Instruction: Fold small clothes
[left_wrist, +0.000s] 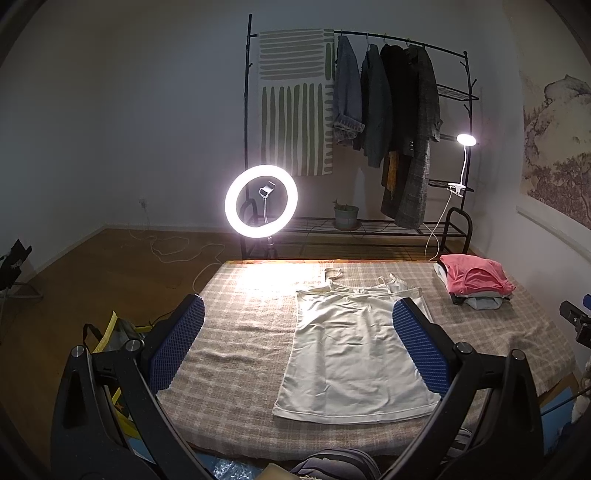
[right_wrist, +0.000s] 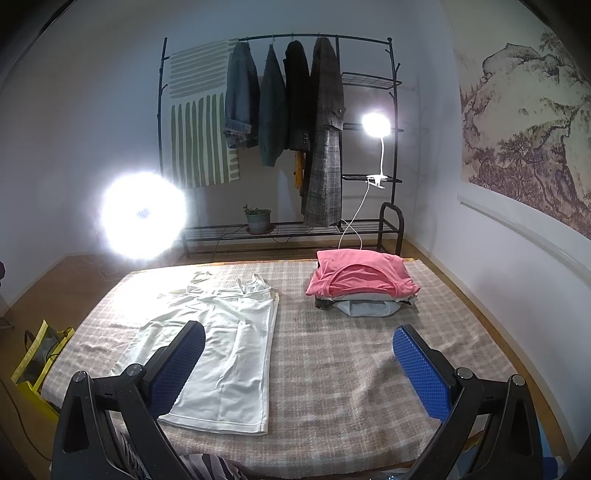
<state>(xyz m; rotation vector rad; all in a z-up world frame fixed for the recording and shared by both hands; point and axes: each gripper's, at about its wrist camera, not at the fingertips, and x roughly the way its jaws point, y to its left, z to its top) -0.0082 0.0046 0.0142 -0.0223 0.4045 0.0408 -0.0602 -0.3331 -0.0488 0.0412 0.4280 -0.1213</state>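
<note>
On the checked blanket a white camisole lies flat, pink-topped folded pile at its two o'clock, while left gripper and right gripper hover spread and empty, so folding seems unstarted and next calls for pinching an edge.

Left gripper, right gripper: black arms, blue dimpled pads, silver screws

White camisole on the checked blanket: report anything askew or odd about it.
The white camisole lies flat, but its straps are bunched and twisted at the far end, and its right edge looks doubled over. Nothing looks damaged. Both grippers are open and hold nothing.
</note>
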